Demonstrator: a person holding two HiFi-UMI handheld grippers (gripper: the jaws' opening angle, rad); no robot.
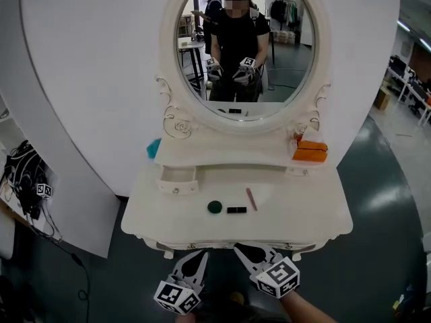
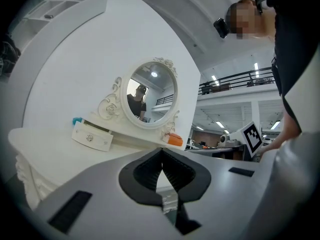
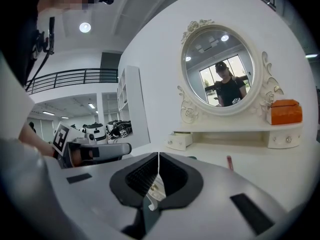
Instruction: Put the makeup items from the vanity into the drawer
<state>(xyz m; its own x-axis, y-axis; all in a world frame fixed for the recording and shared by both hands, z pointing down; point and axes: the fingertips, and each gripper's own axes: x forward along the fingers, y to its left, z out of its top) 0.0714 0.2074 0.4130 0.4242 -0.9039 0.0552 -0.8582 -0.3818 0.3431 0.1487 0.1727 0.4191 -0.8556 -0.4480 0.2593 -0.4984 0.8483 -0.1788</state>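
On the white vanity top (image 1: 303, 214) lie a dark green round compact (image 1: 215, 207), a small black stick (image 1: 236, 210) and a pink pencil (image 1: 251, 199). A small drawer (image 1: 178, 178) stands pulled open at the left under the shelf; it also shows as drawer (image 2: 91, 136) and drawer (image 3: 179, 141). My left gripper (image 1: 200, 254) and right gripper (image 1: 241, 249) hover side by side just short of the vanity's front edge. Both are shut with nothing between the jaws, as left gripper (image 2: 161, 152) and right gripper (image 3: 158, 156) show. The pink pencil (image 3: 230, 161) lies ahead of the right jaws.
An orange box (image 1: 310, 152) sits on the shelf's right end and a teal object (image 1: 154, 148) at its left end. The oval mirror (image 1: 246, 42) reflects a person holding the grippers. A white side panel with cables (image 1: 27, 180) stands at the left, on a dark floor.
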